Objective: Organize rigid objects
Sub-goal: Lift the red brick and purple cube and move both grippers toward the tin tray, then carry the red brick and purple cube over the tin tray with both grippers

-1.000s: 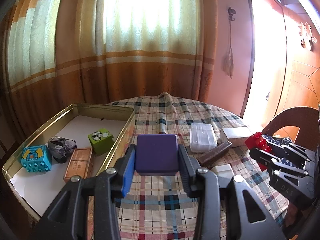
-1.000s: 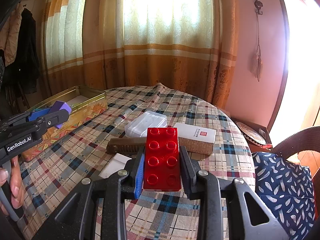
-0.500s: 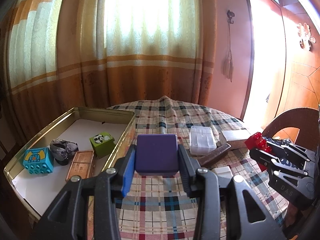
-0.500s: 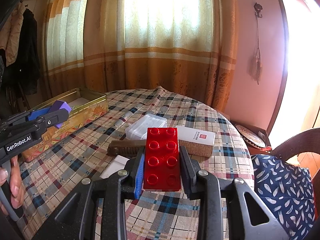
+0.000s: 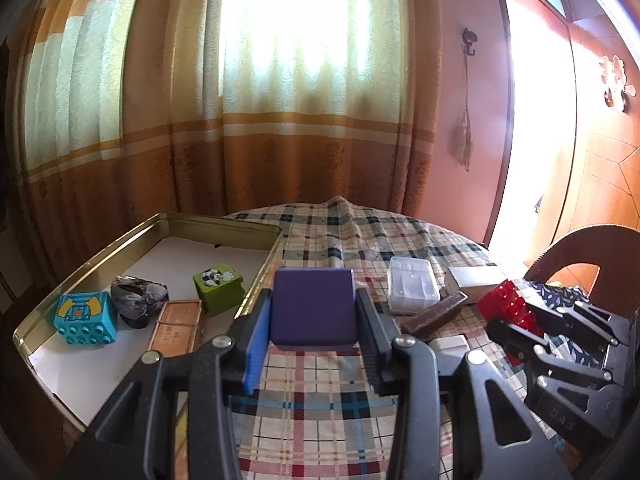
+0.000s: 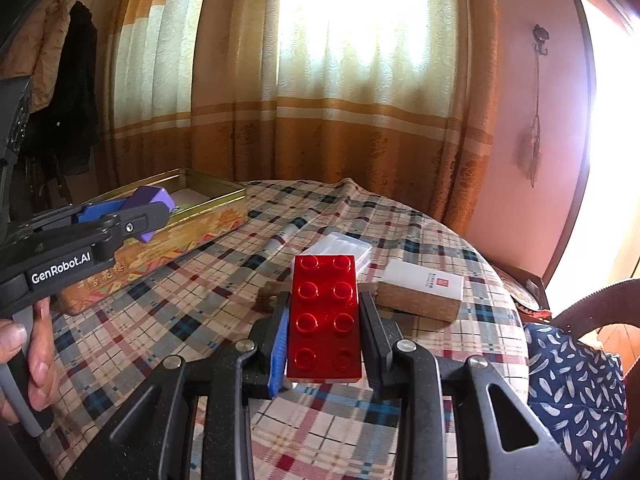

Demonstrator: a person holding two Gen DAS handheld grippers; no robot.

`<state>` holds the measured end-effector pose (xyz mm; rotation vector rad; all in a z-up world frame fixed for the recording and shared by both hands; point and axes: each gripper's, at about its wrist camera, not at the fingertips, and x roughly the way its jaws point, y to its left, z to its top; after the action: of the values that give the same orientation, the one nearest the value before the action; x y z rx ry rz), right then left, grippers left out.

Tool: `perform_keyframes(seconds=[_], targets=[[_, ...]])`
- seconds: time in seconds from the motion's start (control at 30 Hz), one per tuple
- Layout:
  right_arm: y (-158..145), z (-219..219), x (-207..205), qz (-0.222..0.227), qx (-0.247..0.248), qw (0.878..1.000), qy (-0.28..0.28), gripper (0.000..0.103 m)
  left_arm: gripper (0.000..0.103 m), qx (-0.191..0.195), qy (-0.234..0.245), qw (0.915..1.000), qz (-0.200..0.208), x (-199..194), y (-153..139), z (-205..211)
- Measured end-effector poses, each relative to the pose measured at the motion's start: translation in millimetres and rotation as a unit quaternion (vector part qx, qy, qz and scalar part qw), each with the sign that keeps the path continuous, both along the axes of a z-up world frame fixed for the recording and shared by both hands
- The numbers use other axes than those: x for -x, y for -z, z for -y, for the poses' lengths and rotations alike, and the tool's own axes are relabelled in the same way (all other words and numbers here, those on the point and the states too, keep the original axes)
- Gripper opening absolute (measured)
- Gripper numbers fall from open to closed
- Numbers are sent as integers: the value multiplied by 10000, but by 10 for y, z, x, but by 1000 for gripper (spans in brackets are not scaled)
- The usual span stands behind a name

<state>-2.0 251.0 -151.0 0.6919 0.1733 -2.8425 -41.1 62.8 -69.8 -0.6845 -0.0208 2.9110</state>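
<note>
My left gripper [image 5: 314, 320] is shut on a purple block [image 5: 313, 307] and holds it above the plaid table, just right of the gold tin [image 5: 236, 222]. The tin holds a blue brick [image 5: 85, 318], a green cube [image 5: 218, 288], a dark grey lump [image 5: 136, 304] and a brown slab [image 5: 175, 328]. My right gripper [image 6: 325, 340] is shut on a red studded brick [image 6: 325, 316] above the table's near right part. The left gripper with the purple block [image 6: 150, 206] shows at the left of the right wrist view, beside the tin [image 6: 200, 216].
On the plaid cloth lie a clear plastic case [image 5: 412, 290], a white-topped box [image 6: 420, 290], a dark brown bar [image 5: 434, 316] and a white piece [image 5: 448, 346]. A wicker chair with a blue patterned cushion [image 6: 576, 392] stands at the right. Curtains hang behind the table.
Both grippers have risen slightly with their blocks still held; the tin and table items sit a little lower in the views.
</note>
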Motion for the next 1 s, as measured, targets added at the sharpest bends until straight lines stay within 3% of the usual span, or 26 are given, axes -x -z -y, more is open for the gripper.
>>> perform_keyframes(seconds=[1.0], targets=[[6, 424, -151, 122, -65, 9986, -514, 34, 39, -188, -298, 9994, 71, -29, 1, 409]])
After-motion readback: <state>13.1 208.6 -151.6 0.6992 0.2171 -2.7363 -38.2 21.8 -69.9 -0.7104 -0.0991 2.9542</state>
